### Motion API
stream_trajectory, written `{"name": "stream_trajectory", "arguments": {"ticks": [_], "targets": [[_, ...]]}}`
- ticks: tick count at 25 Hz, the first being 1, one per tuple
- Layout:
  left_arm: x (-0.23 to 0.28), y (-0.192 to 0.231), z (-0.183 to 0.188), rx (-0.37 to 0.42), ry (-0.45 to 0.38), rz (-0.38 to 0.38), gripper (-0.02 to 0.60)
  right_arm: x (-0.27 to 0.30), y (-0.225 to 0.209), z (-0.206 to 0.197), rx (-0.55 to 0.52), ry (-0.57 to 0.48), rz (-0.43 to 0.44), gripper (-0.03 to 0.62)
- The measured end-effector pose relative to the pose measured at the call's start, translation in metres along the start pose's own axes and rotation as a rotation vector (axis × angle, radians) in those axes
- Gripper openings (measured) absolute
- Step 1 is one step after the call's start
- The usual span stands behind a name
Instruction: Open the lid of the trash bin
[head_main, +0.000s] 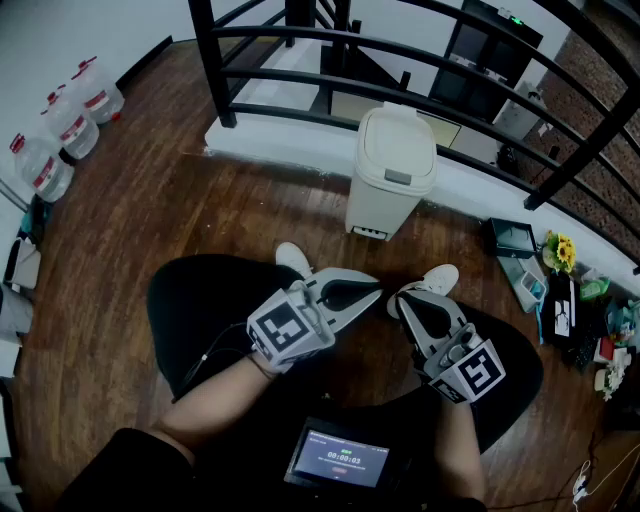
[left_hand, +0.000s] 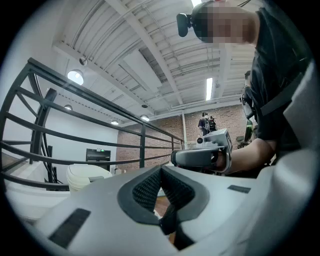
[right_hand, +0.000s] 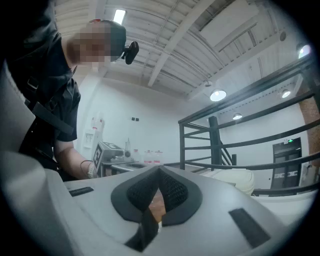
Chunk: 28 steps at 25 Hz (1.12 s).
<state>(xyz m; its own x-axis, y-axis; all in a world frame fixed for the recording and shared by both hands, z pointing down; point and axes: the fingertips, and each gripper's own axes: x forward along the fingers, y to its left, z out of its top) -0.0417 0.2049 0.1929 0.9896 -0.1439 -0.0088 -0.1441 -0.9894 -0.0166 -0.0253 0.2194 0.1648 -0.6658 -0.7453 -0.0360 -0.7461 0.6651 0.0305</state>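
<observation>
The cream trash bin (head_main: 393, 168) stands on the wooden floor against the white ledge under the railing, its lid down. It shows small at the lower left of the left gripper view (left_hand: 86, 176) and low on the right of the right gripper view (right_hand: 234, 178). My left gripper (head_main: 374, 292) and right gripper (head_main: 402, 300) hover over my lap, well short of the bin, tips close to each other. Both are shut with nothing between the jaws; the black pads (left_hand: 150, 189) meet at the tip, and so do the right gripper's pads (right_hand: 172, 192).
A black railing (head_main: 330, 45) runs behind the bin. Several water jugs (head_main: 62, 130) stand at the far left. Boxes and flowers (head_main: 555, 255) clutter the floor at right. A small screen (head_main: 340, 460) sits on my lap, and white shoes (head_main: 292, 258) rest on the floor.
</observation>
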Motion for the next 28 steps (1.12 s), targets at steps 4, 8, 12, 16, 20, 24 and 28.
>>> {"name": "stream_trajectory", "arguments": {"ticks": [4, 8, 12, 16, 20, 24, 28], "targets": [[0.015, 0.022, 0.002, -0.002, 0.013, -0.014, 0.037, 0.017, -0.024, 0.001, 0.001, 0.014, 0.006, 0.014], [0.032, 0.057, 0.003, -0.034, 0.021, -0.008, 0.037, 0.037, -0.057, 0.006, 0.006, 0.018, 0.015, 0.014], [0.048, 0.094, 0.0, -0.045, 0.035, 0.022, 0.037, 0.054, -0.09, 0.004, 0.023, 0.022, 0.005, 0.014], [0.06, 0.116, 0.007, -0.043, 0.039, 0.031, 0.037, 0.072, -0.109, 0.004, 0.004, 0.063, 0.0, 0.015], [0.081, 0.135, 0.031, -0.024, 0.024, 0.033, 0.036, 0.088, -0.13, 0.021, 0.011, 0.04, -0.017, 0.014], [0.096, 0.152, 0.046, -0.036, -0.008, 0.033, 0.037, 0.092, -0.152, 0.032, 0.006, 0.02, -0.062, 0.015], [0.106, 0.163, 0.046, -0.06, -0.032, 0.049, 0.037, 0.093, -0.164, 0.033, 0.008, 0.013, -0.083, 0.014]]}}
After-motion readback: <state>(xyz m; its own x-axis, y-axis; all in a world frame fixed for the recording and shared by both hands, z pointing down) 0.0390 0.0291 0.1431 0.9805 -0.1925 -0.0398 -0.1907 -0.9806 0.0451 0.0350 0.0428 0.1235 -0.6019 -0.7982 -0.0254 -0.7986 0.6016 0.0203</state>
